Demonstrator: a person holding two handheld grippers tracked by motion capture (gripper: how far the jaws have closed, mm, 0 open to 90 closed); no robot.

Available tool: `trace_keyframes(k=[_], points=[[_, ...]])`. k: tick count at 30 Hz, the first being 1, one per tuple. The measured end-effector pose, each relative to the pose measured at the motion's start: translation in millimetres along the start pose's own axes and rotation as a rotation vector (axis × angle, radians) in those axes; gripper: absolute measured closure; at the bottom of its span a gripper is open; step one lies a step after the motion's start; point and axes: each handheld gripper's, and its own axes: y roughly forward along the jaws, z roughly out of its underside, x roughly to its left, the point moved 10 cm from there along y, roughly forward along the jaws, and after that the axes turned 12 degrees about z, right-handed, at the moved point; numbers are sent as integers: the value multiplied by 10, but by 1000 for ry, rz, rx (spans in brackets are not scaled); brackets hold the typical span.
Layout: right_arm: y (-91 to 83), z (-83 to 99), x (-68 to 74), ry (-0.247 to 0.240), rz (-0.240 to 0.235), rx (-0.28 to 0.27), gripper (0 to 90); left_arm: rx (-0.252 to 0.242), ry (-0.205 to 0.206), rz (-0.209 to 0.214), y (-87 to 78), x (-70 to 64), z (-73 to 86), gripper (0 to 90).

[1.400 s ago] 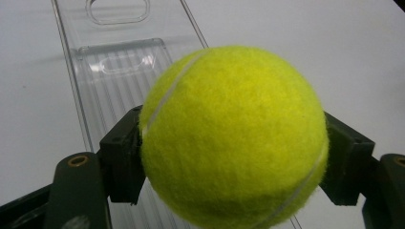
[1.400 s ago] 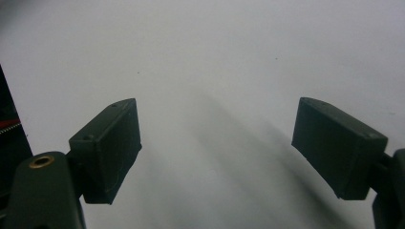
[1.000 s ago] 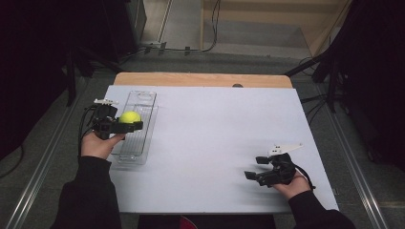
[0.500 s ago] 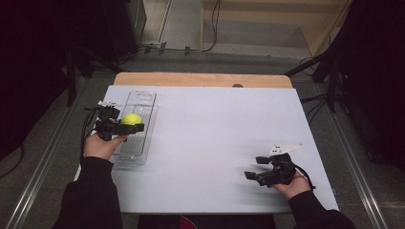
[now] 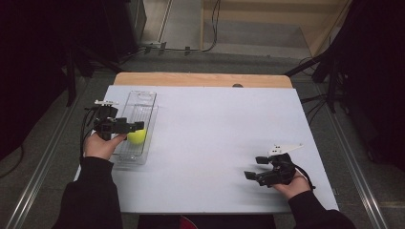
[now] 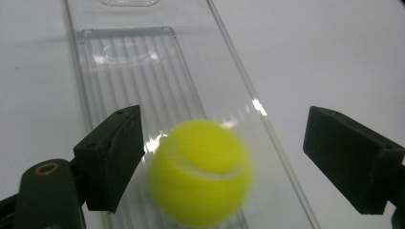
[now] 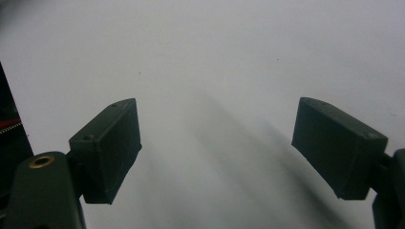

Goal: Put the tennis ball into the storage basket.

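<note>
We are holding the left gripper (image 5: 128, 126) in our left hand (image 5: 99, 145) at the left side of the surface (image 5: 215, 138), our dark sleeve (image 5: 90, 195) reaching forward from the bottom edge. Its jaws are pointing to our right and standing wide apart, as the left gripper view is showing, with neither jaw touching anything. We are keeping the right gripper (image 5: 255, 168) low near the front right of the surface, our right hand (image 5: 292, 183) wrapping its body from behind. Its jaws are aiming leftward and are likewise spread wide, closing on nothing in the right gripper view.
</note>
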Motion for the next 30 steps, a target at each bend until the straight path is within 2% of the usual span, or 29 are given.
trace_keyframes(k=[6,13,17,20,22,25,27,30], points=[[-1,-5,2,2,-2,-2,149,10,24,-1,-43,-78,-24,148],[2,-15,1,6,-8,-9,149,16,69,47,-67,-306,-65,152],[13,-40,-5,32,-13,-19,149,21,86,79,-55,-430,-48,155],[27,-51,3,61,-22,-7,150,27,96,91,-34,-503,-24,162],[25,-69,15,61,-26,-12,149,35,105,106,-8,-560,0,162],[20,-101,37,56,-37,-18,149,58,131,95,31,-627,60,162],[25,-122,56,48,-44,-20,149,75,146,103,41,-673,100,162],[43,-123,90,36,-57,-14,149,68,147,125,49,-740,115,162]])
